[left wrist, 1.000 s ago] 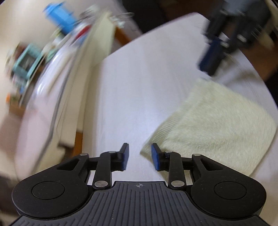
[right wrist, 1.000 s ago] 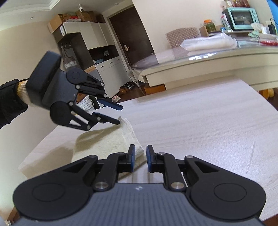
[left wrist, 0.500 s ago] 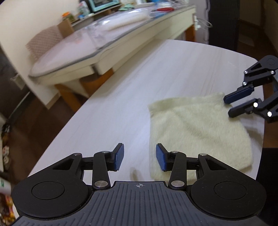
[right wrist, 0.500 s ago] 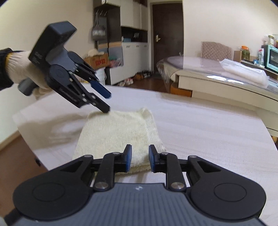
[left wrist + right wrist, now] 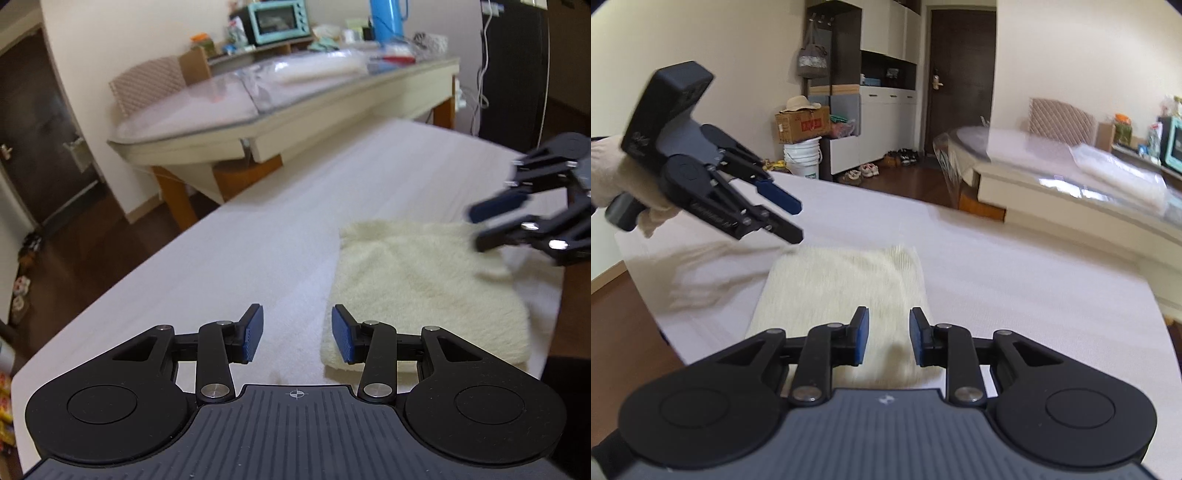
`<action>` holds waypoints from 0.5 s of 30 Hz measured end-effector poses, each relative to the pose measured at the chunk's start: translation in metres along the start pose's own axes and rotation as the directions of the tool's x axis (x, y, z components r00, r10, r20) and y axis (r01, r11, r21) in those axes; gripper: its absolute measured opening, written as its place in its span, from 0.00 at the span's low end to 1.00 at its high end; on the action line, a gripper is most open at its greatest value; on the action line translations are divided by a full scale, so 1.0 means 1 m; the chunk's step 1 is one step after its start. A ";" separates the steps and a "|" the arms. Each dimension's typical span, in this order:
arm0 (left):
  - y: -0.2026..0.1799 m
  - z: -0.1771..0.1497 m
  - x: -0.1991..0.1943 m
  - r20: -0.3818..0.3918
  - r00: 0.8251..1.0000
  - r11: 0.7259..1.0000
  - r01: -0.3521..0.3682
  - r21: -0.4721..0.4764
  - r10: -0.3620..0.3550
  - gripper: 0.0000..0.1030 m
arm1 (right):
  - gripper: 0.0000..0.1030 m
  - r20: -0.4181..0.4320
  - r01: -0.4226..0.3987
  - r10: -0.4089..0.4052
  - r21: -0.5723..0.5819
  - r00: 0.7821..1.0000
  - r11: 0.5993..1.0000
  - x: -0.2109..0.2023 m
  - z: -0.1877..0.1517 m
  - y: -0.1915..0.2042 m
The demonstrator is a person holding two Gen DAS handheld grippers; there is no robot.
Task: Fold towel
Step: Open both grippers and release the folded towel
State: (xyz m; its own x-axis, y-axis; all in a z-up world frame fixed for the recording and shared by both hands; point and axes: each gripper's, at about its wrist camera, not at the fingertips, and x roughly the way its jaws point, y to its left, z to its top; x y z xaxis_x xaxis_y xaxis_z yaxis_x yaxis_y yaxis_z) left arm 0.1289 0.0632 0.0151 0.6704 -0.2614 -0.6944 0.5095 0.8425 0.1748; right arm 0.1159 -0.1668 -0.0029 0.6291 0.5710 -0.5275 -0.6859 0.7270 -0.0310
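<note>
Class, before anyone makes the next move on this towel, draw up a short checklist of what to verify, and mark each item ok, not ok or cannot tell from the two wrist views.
1. Towel lies flat on the white table: ok.
2. Left tongs empty, nothing between the pads: ok.
3. Right tongs empty; jaws opening, above the towel's near edge: ok.
4. Towel already folded into a neat stack: ok; number of layers: cannot tell.
5. Towel clear of the table edge: ok.
6. Tongs apart from each other: ok.
</note>
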 end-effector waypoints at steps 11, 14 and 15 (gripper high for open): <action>-0.009 -0.027 0.006 -0.037 0.998 0.988 -0.055 -0.144 0.050 0.45 | 0.28 -0.122 -0.086 0.074 -0.095 0.990 0.992 0.079 0.024 0.003; -0.007 -0.029 0.007 -0.029 0.998 0.983 -0.055 -0.177 0.051 0.47 | 0.27 -0.093 -0.084 0.077 -0.068 0.993 0.994 0.071 0.024 -0.003; -0.006 -0.028 0.005 -0.026 0.998 0.979 -0.064 -0.193 0.060 0.48 | 0.28 -0.071 -0.071 0.066 -0.060 0.995 0.996 0.064 0.025 -0.007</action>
State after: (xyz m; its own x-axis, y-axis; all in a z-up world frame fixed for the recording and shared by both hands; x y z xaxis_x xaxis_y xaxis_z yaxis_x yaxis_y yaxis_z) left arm 0.1137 0.0700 -0.0093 0.6855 -0.1976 -0.7007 0.3517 0.9326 0.0811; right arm 0.1700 -0.1254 -0.0155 0.5545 0.5892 -0.5877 -0.7495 0.6605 -0.0448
